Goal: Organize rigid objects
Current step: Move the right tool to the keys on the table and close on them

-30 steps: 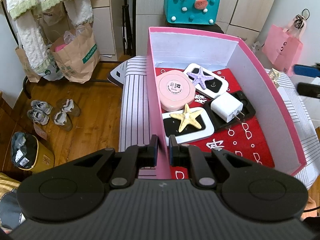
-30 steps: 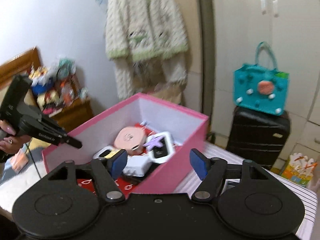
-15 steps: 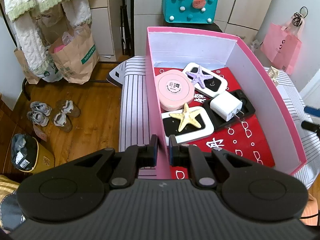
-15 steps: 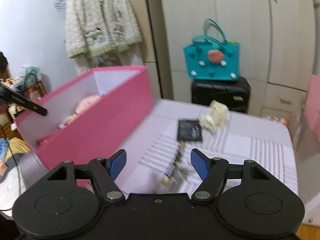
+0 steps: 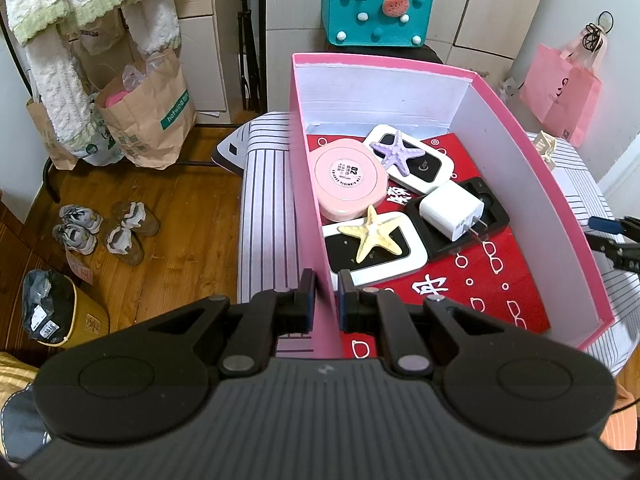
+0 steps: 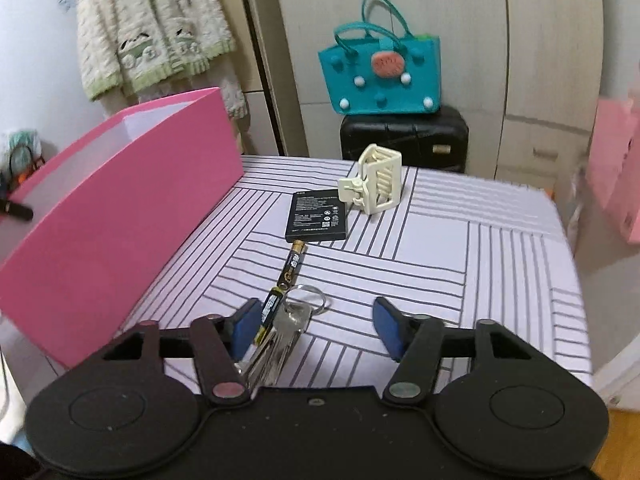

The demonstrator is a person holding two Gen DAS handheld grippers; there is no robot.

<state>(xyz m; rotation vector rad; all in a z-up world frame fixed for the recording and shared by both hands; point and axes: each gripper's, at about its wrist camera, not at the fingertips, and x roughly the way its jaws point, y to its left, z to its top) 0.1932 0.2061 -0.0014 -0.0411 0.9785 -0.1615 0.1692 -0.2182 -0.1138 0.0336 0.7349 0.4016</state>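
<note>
Your left gripper (image 5: 324, 296) wears black arms, silver pivot screws and a ribbed grey body; your right gripper (image 6: 314, 326) carries blue pads.

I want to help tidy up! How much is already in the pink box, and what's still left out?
Done: two starfish, a charger and a pink case lie in the pink box. In hand: left gripper pinches the box wall; right gripper is closing over keys. Left: two batteries, flat battery, hair clip.
</note>
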